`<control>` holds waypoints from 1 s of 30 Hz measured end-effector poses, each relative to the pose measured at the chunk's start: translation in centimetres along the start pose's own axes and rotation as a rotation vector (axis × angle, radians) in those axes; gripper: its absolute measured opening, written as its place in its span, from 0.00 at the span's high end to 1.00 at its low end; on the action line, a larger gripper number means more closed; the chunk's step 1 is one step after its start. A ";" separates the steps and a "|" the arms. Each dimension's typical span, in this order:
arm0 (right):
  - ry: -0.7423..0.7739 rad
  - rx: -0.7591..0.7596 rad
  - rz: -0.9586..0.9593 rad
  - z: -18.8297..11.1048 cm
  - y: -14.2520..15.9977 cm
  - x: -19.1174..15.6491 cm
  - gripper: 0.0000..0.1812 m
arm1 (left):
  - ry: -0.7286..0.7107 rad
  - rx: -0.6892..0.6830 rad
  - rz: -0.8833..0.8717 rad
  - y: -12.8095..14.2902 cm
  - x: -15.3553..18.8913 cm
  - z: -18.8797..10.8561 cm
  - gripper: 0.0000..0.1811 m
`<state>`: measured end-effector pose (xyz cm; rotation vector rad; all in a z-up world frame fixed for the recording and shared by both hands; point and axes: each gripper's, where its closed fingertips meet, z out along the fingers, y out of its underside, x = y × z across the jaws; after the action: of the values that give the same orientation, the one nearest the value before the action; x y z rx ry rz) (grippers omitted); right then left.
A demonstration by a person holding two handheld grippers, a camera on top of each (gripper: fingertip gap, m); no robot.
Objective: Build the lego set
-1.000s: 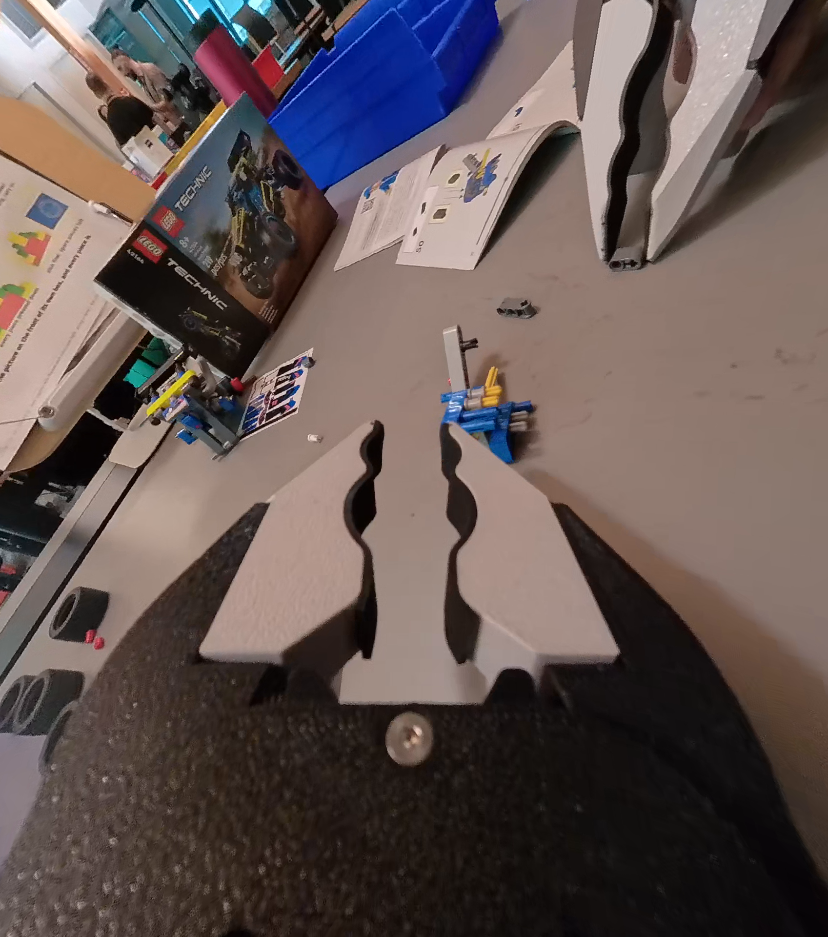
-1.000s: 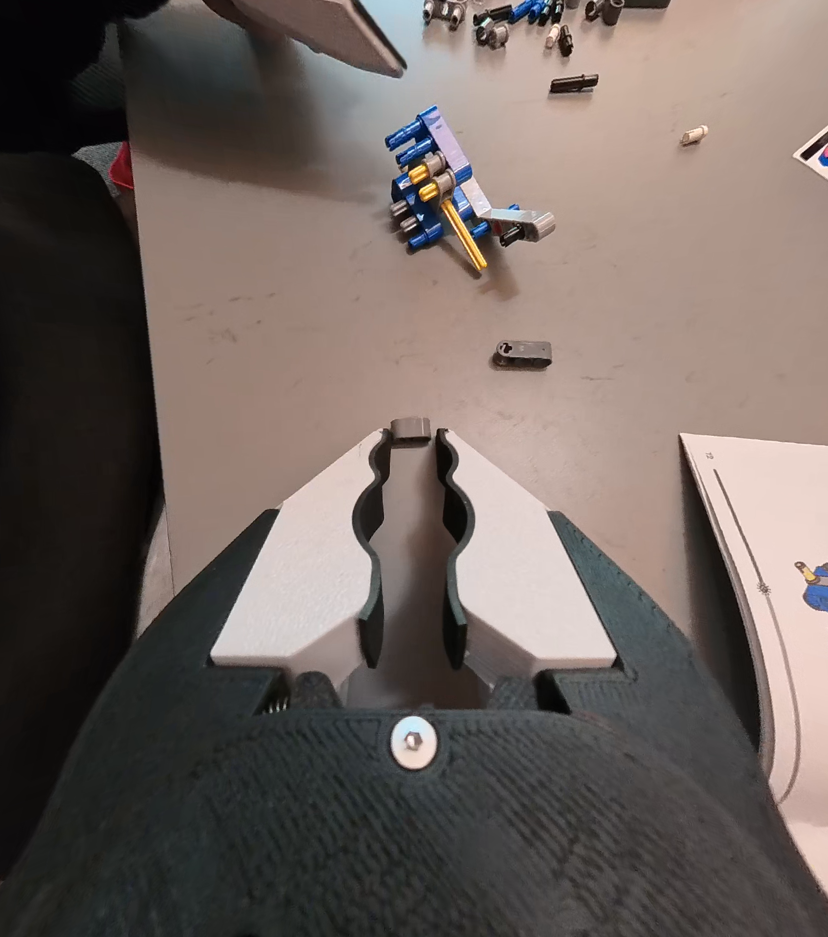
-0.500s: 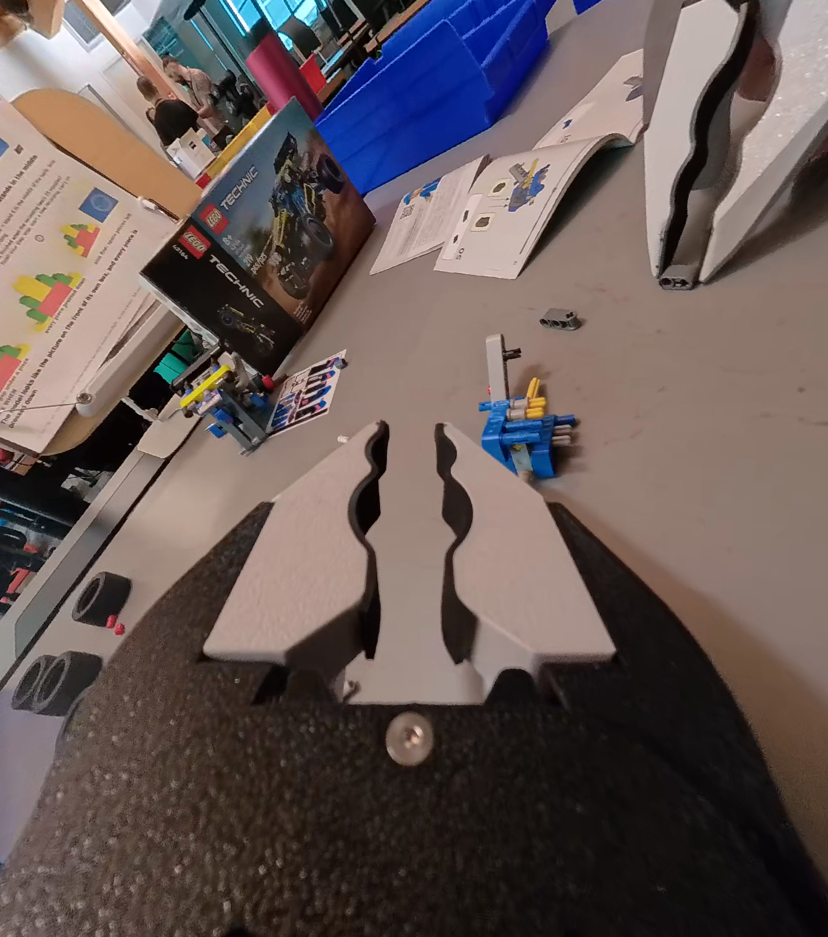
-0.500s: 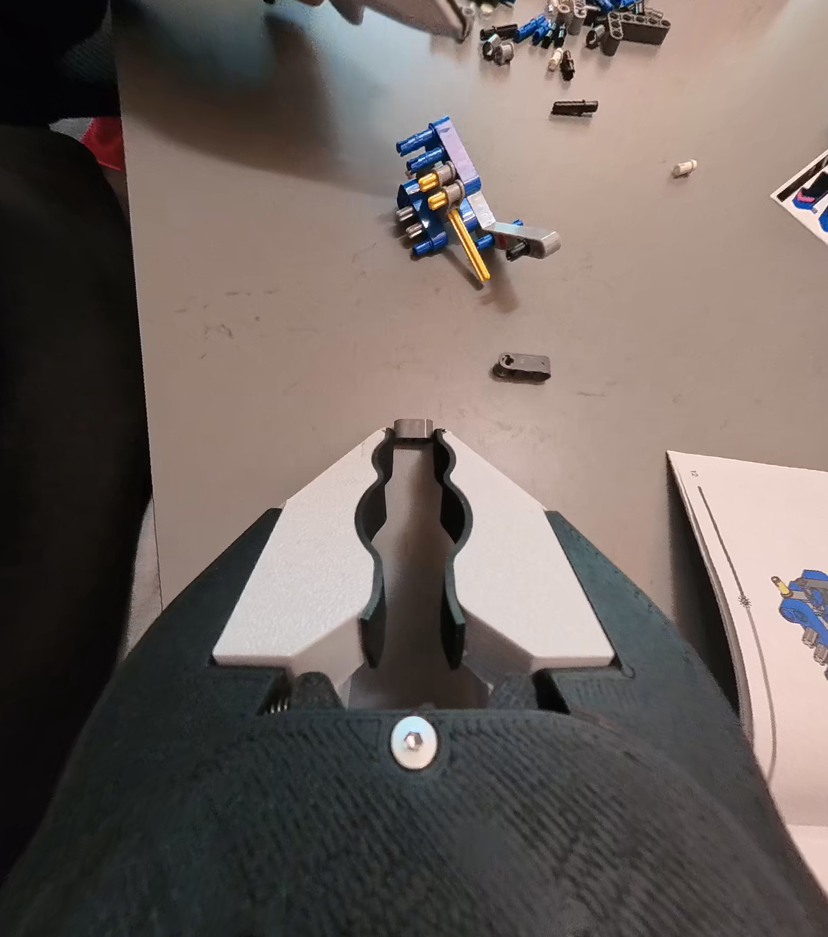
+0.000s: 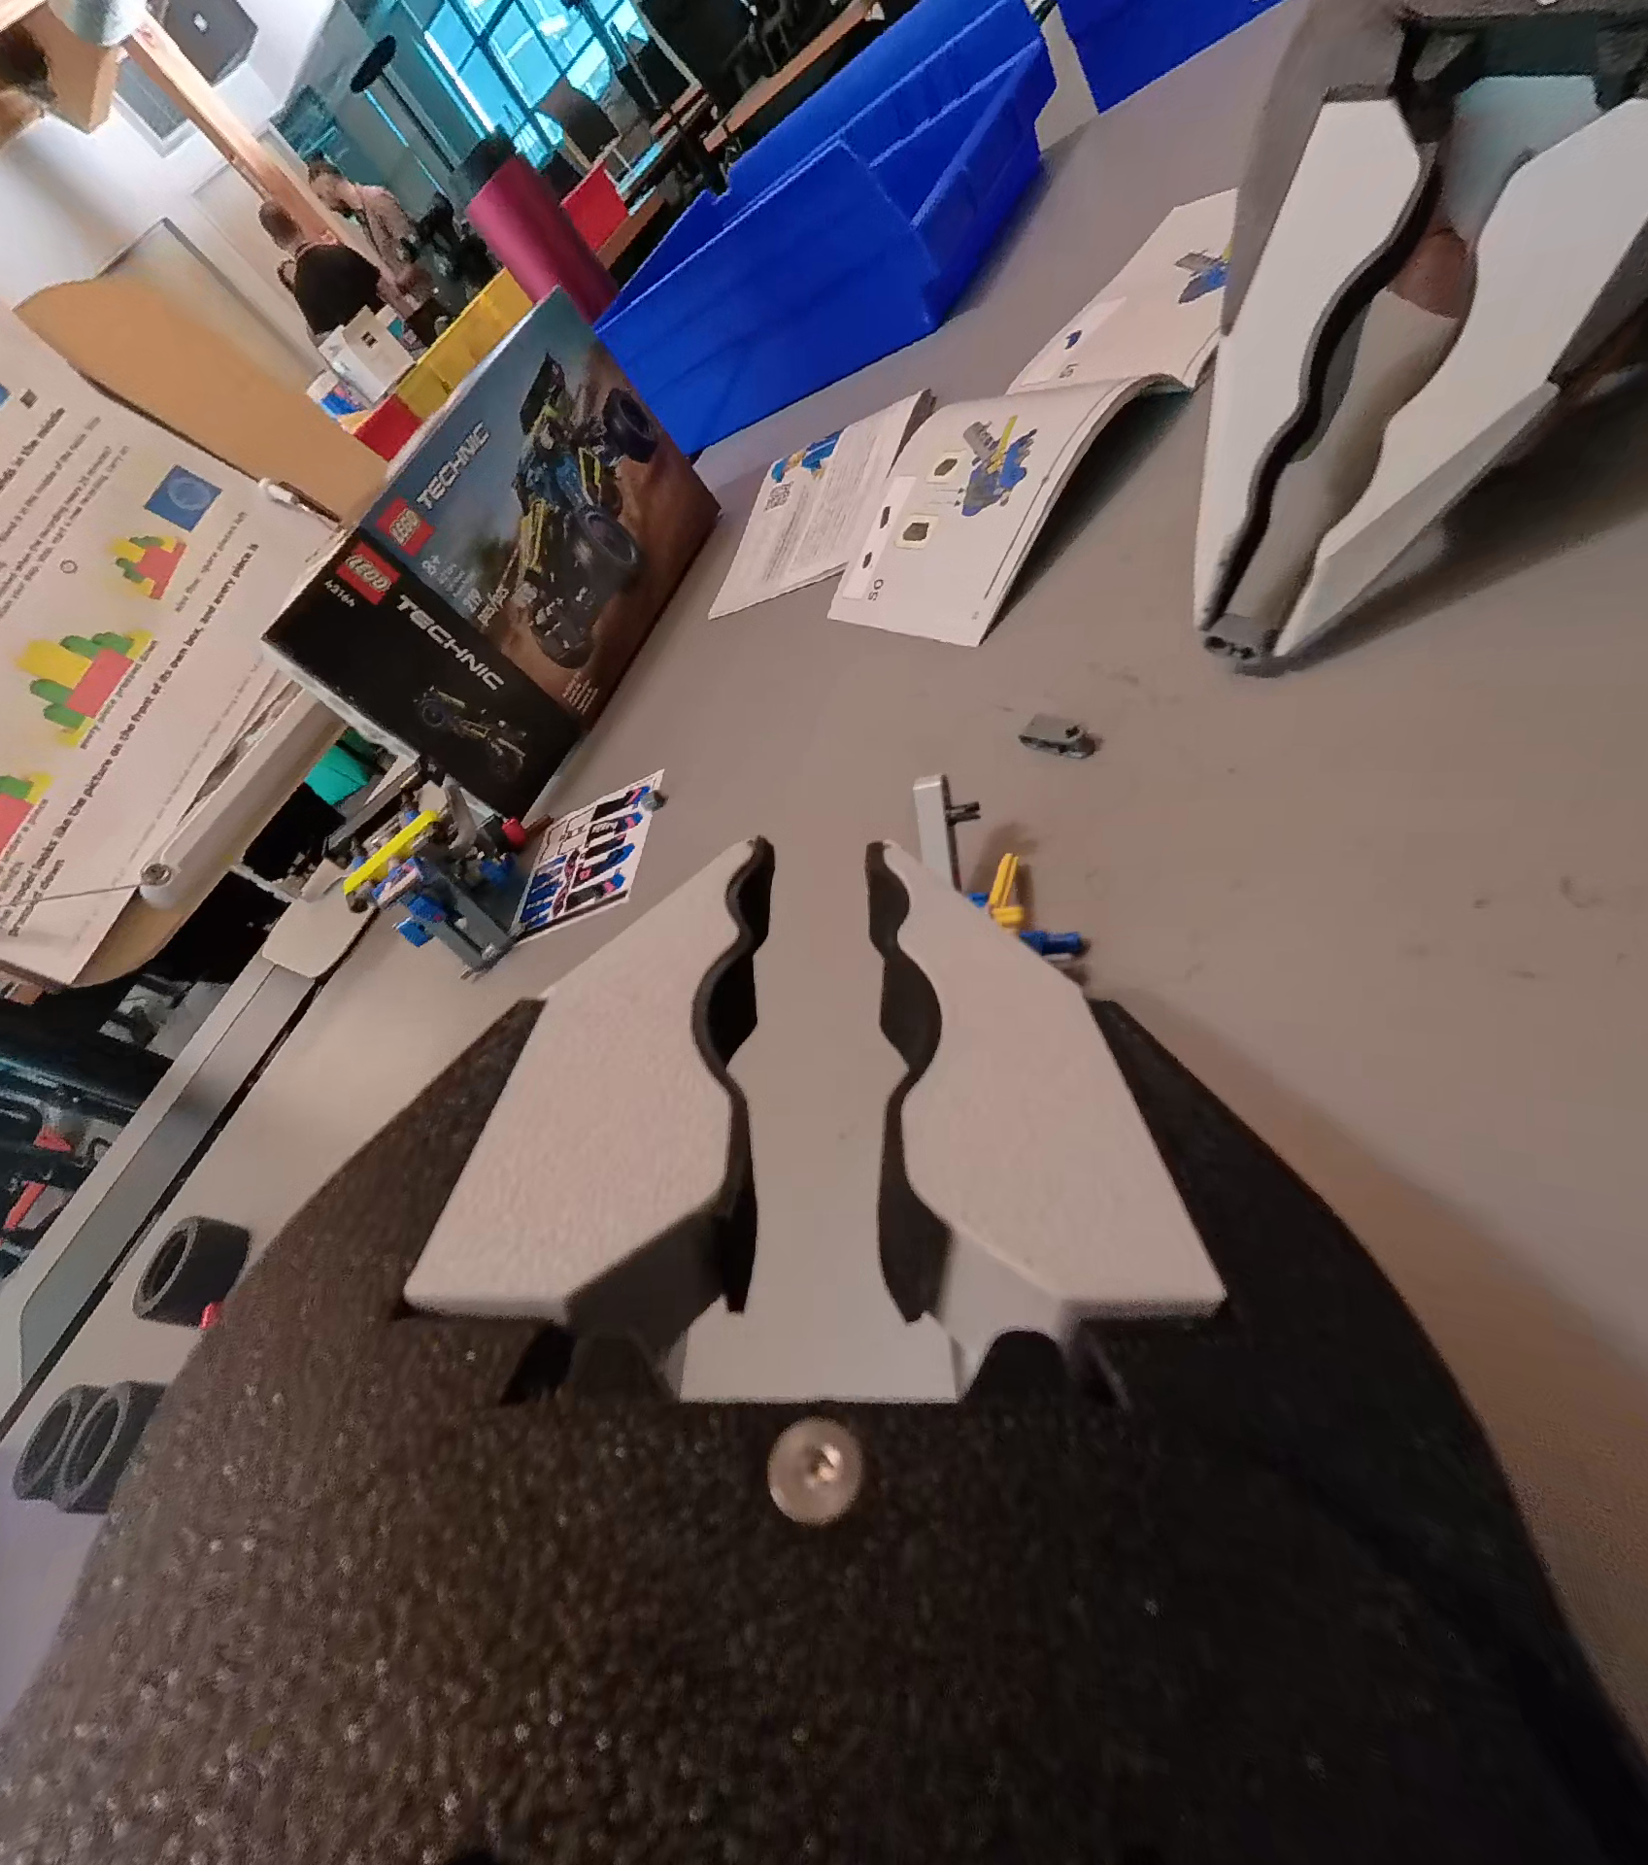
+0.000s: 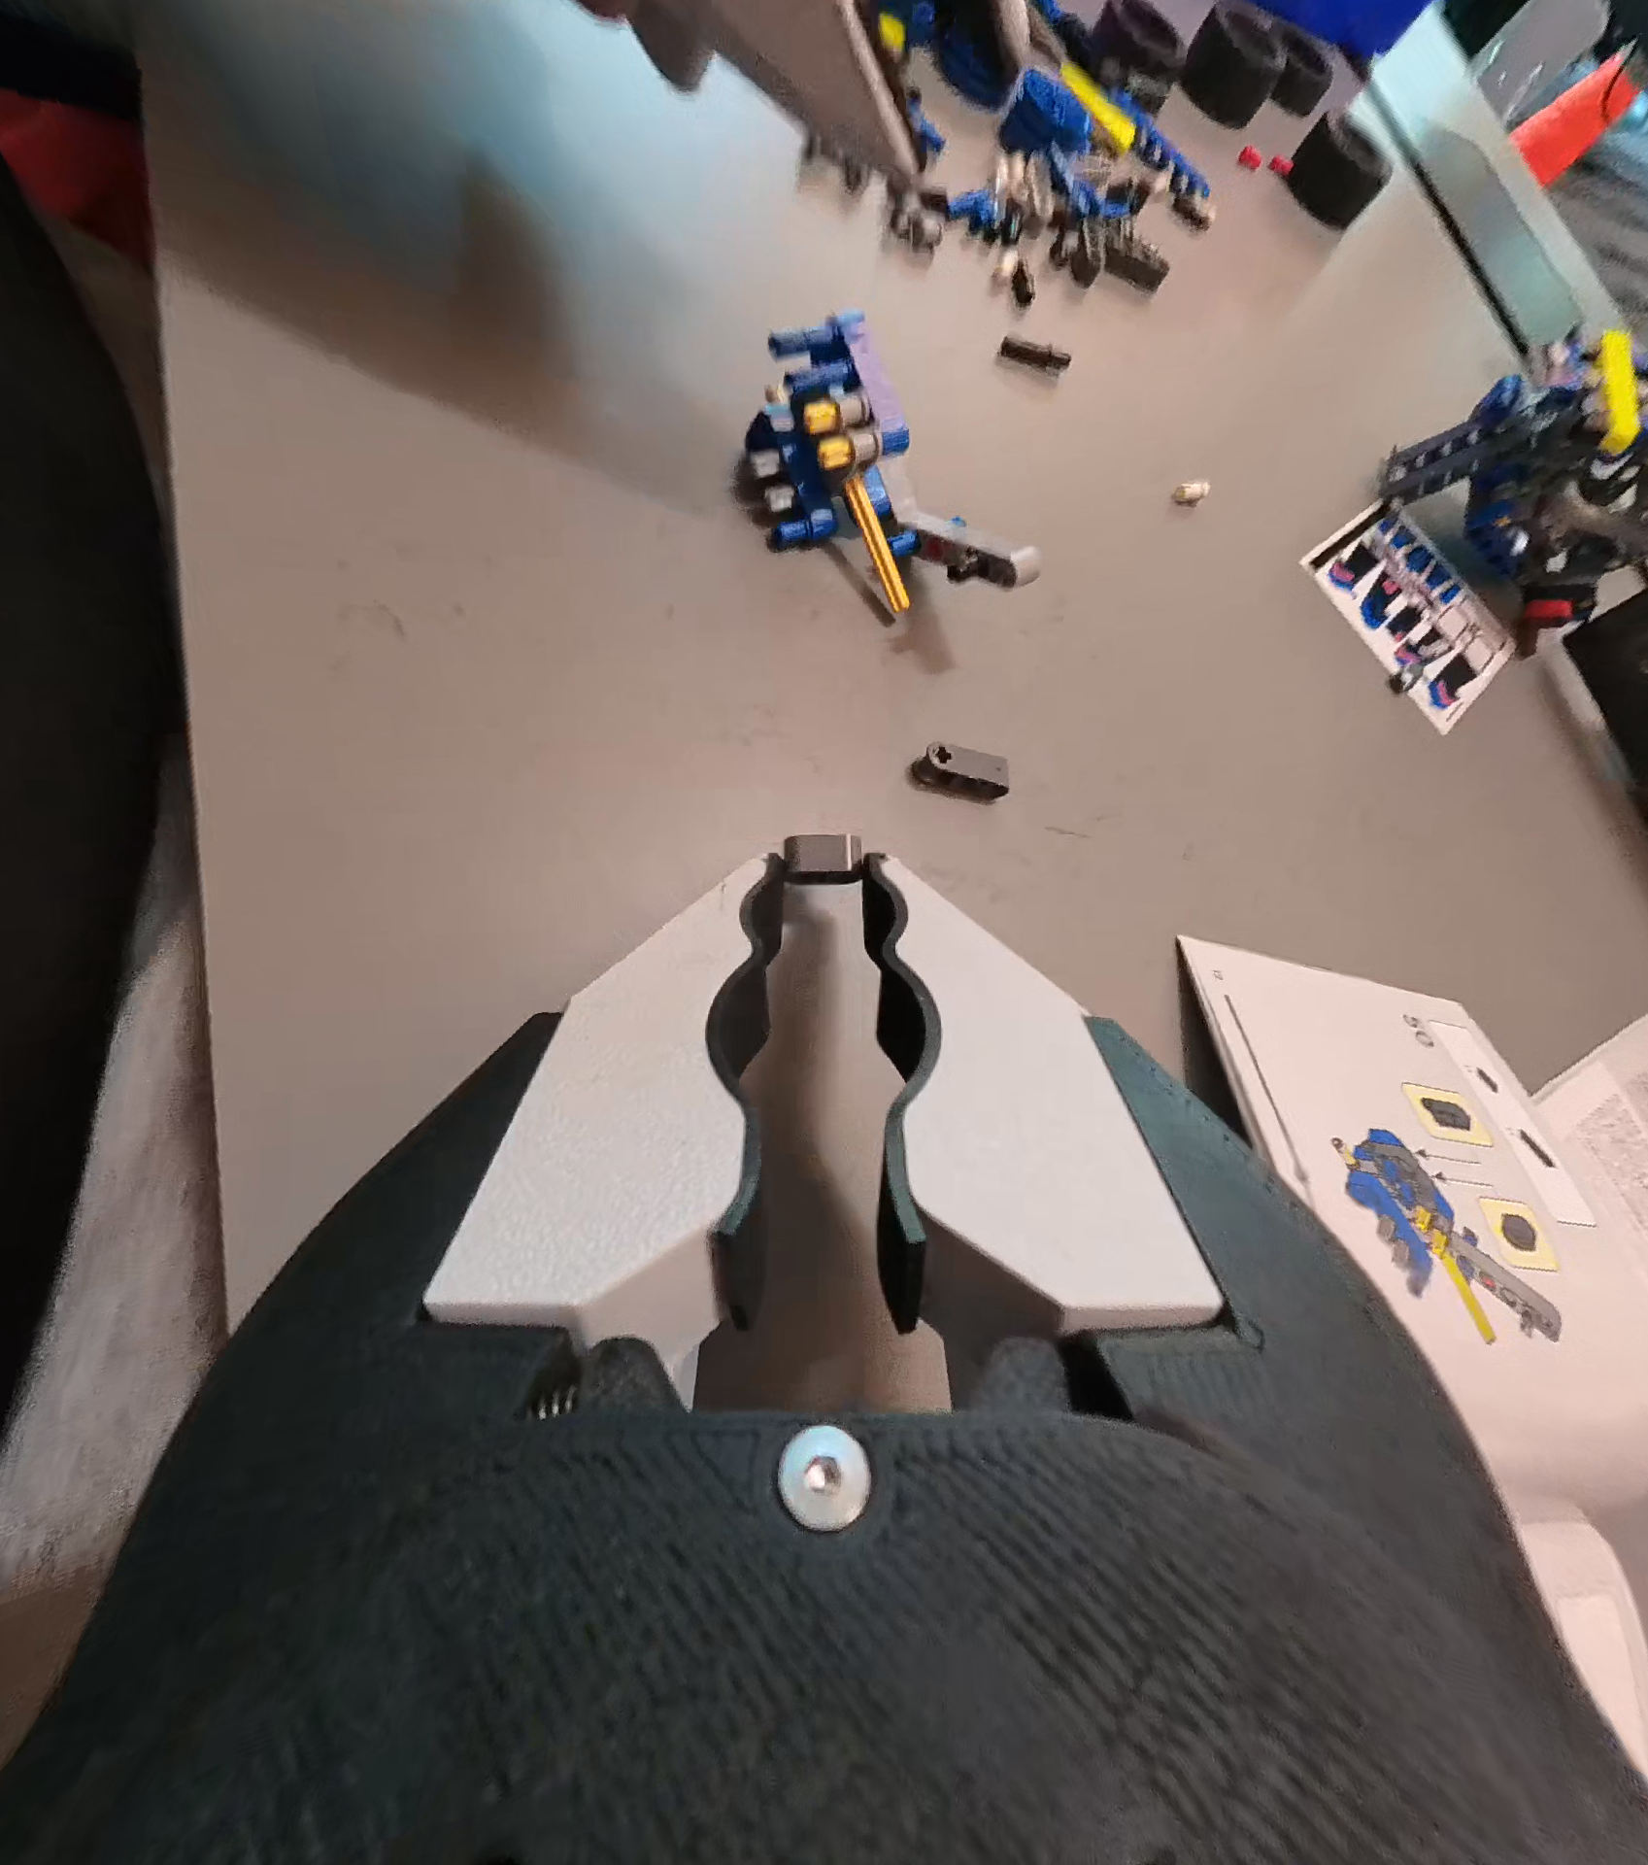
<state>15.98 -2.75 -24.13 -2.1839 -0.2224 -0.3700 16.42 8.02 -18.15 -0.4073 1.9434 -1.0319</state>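
Note:
My right gripper (image 6: 825, 858) is shut on a small grey lego piece (image 6: 822, 854) at its fingertips, held above the grey table; it also shows at the far right of the left wrist view (image 5: 1243, 636). My left gripper (image 5: 817, 858) is open and empty, low over the table. A small blue, grey and yellow lego assembly (image 6: 840, 454) lies ahead of the right gripper; in the left wrist view it (image 5: 1001, 893) is partly hidden behind my right finger. A loose dark grey connector (image 6: 961, 769) lies between the assembly and the right gripper, also seen in the left wrist view (image 5: 1057, 735).
An open instruction booklet (image 6: 1405, 1191) lies at the right. A sticker sheet (image 5: 587, 858), a larger blue model (image 5: 426, 868) and the set's box (image 5: 507, 565) stand at the table's far side. Black tyres (image 5: 189, 1267) and several loose pieces (image 6: 1052, 232) lie nearby. Blue bins (image 5: 830, 232) stand behind.
My left gripper has shifted right and closer, so the small assembly is now partly behind its right finger. My right gripper has tilted up, still holding the grey piece.

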 end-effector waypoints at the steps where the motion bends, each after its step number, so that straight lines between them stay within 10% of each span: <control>1: 0.007 0.045 -0.001 -0.3 -0.6 0.2 0.92 | 0.006 0.008 0.002 -0.3 0.3 0.1 0.91; 8: 0.093 0.559 0.059 -5.1 -6.5 2.1 0.93 | 0.051 0.053 0.026 -2.1 2.1 0.5 0.92; 17: 0.127 0.609 0.048 -5.6 -7.2 2.2 0.93 | 0.090 0.076 0.021 -3.2 3.3 0.5 0.92; 30: 0.394 0.420 -0.320 -3.0 -8.9 1.2 0.92 | 0.509 0.219 -1.042 -7.5 5.9 1.2 0.84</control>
<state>13.93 0.12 -15.33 -1.6245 -0.3913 -0.8420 13.32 -0.76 -15.73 -1.1872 1.9960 -2.1493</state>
